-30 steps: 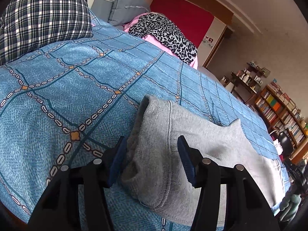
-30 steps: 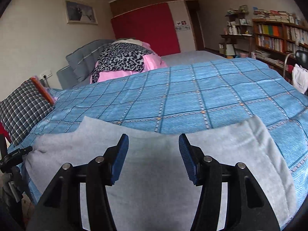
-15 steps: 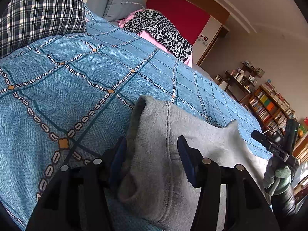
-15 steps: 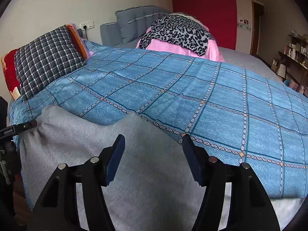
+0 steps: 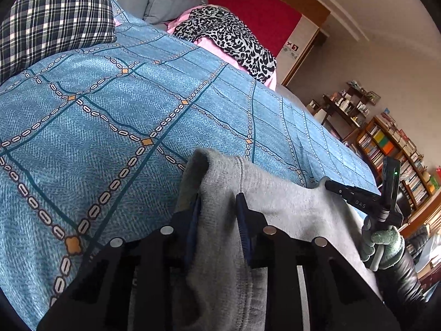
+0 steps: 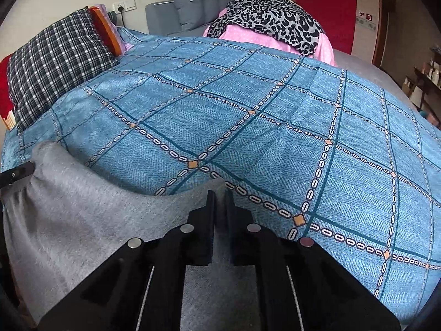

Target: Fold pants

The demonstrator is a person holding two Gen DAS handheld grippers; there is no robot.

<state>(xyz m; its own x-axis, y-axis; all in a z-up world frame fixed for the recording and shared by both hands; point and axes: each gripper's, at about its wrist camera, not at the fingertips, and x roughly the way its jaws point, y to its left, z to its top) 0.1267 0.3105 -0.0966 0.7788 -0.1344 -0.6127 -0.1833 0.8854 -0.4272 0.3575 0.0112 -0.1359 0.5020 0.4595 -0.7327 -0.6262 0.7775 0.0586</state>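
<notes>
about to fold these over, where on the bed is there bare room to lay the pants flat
The blue bedspread is bare across its middle, between the grey pants at the near edge and the leopard and pink pile at the far end. The plaid pillow fills the far left corner. The right side looks free too.

Both wrist views look close and downward across the bedspread [image 5: 110,115], sharing the pants [image 6: 82,220].
</notes>
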